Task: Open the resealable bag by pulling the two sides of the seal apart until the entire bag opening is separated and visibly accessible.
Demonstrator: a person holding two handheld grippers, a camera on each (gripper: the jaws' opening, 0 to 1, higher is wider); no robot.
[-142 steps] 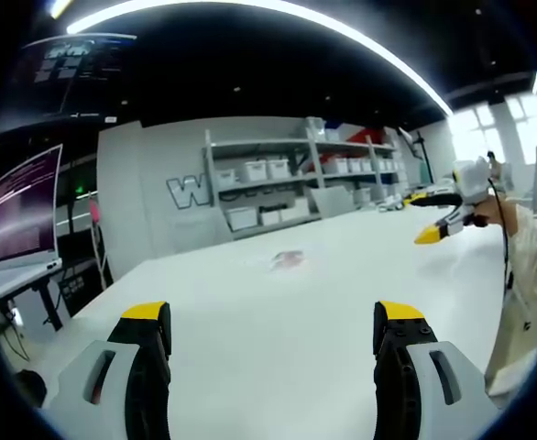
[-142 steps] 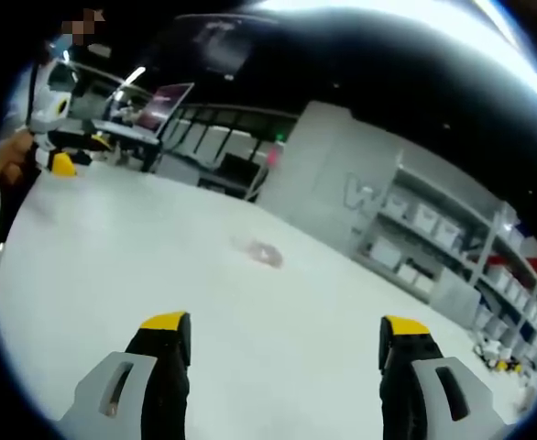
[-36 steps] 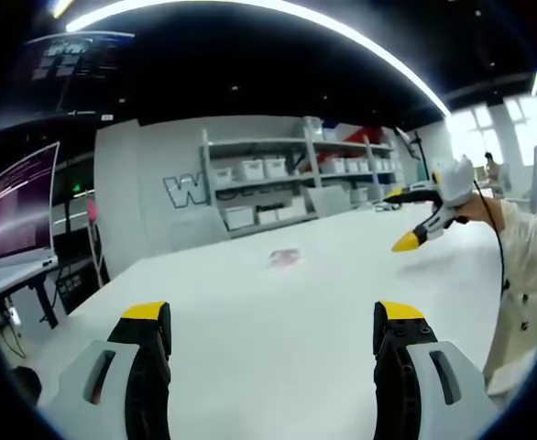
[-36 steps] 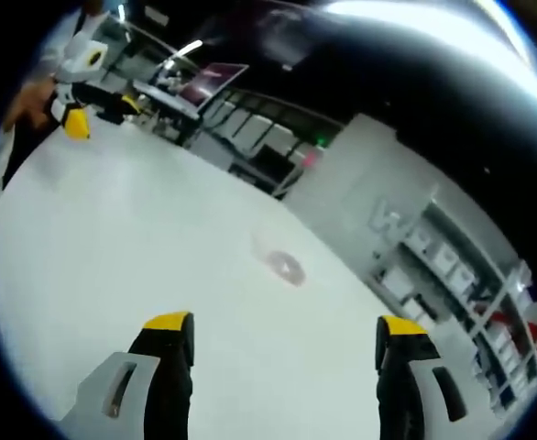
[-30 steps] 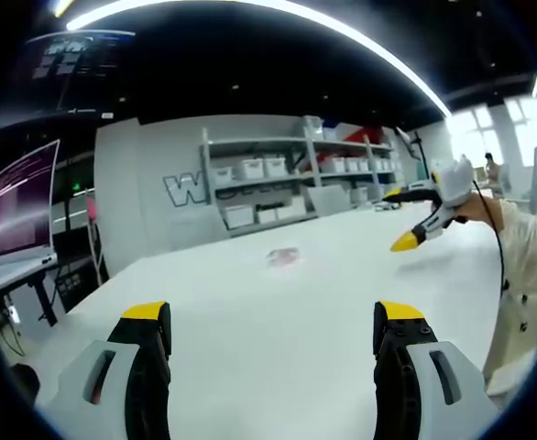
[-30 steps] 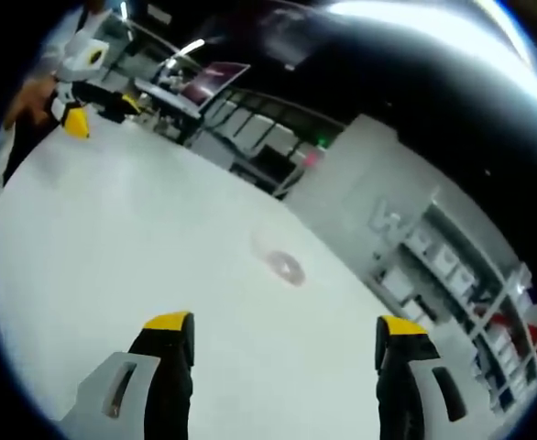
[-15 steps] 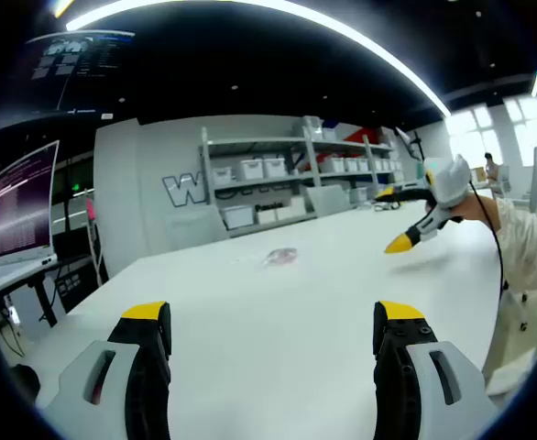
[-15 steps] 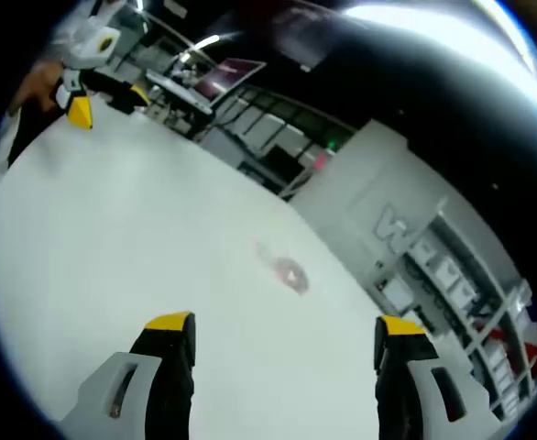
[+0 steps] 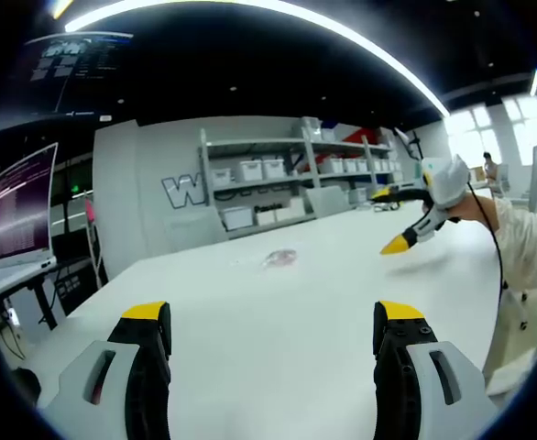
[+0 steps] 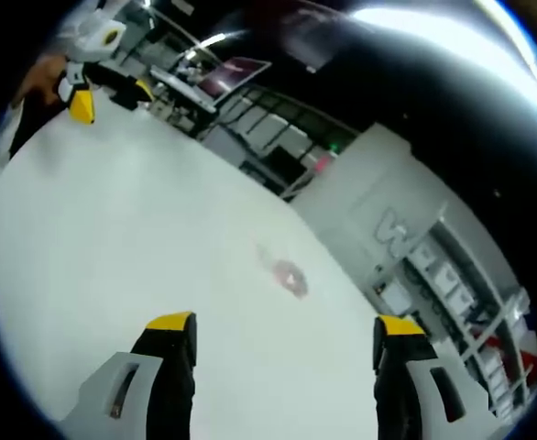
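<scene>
A small clear resealable bag with something pinkish inside lies flat far out on the white table; it is also seen as the bag in the right gripper view. My left gripper hovers open above the table's near part, well short of the bag, nothing between its yellow-tipped jaws. My right gripper is open too, over the table and clear of the bag. In the left gripper view the right gripper comes in from the right, held by a hand. The left gripper shows at the upper left of the right gripper view.
Shelves with white bins stand behind the table against a grey wall. A lit monitor on a desk is at the left. The person's light sleeve is at the right edge of the table.
The right gripper has drifted slightly toward the bag in the left gripper view, and the right view has tilted a little. The bag lies where it was. Both grippers stay open.
</scene>
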